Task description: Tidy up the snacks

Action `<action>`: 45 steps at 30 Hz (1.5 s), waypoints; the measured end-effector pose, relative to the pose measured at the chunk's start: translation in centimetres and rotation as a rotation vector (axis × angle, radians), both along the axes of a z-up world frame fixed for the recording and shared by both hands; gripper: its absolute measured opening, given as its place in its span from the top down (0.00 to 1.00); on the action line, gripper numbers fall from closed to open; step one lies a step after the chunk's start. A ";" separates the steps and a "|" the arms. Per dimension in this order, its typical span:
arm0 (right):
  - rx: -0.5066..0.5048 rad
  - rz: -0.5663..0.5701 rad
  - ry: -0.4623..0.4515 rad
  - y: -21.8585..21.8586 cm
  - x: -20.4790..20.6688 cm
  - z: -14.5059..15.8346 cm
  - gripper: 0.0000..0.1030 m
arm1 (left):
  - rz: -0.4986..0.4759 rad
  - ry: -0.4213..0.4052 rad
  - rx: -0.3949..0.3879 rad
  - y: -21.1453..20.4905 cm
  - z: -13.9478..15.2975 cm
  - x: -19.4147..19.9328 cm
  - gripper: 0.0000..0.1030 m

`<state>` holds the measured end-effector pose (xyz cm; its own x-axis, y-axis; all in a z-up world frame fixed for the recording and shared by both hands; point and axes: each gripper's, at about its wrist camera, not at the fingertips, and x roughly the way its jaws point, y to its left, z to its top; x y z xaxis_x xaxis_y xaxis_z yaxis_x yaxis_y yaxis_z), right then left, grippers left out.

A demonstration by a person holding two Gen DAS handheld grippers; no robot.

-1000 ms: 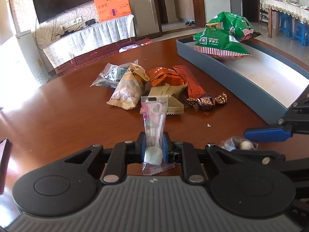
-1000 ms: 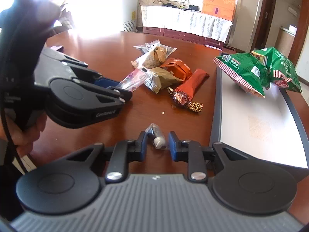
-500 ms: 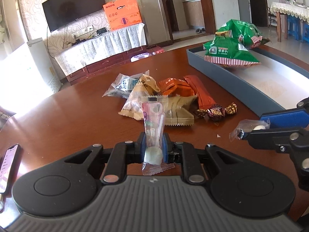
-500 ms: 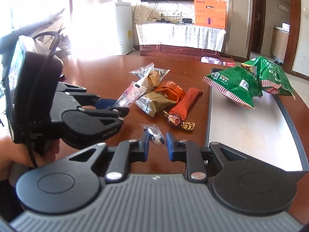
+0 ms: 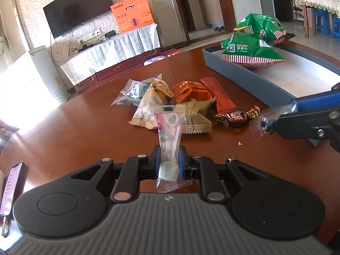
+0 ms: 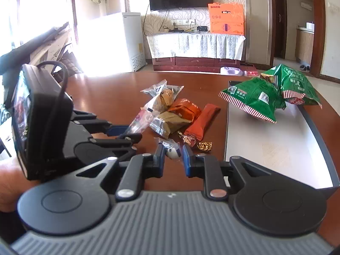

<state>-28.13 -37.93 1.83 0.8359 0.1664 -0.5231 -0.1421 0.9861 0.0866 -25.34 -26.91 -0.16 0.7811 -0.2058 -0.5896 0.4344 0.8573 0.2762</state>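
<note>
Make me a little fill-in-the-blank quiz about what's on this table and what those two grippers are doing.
1. The left gripper is shut on a long ____ candy packet.
2. Two ____ snack bags lie in the grey tray.
3. The right gripper holds a small clear-wrapped ____ candy.
4. A ____ lies at the table's left edge.

Missing words: pink; green; white; phone

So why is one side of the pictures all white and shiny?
Left wrist view: sunlight blows out the white cabinet and glares on the table; the fisheye bends the walls. Right wrist view: the window is washed white, while the snacks stay sharp.
</note>
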 end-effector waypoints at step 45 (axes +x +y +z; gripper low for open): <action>-0.021 0.075 0.087 -0.4 0.3 -1.1 0.78 | 0.094 -0.003 -0.023 0.7 1.1 1.1 0.80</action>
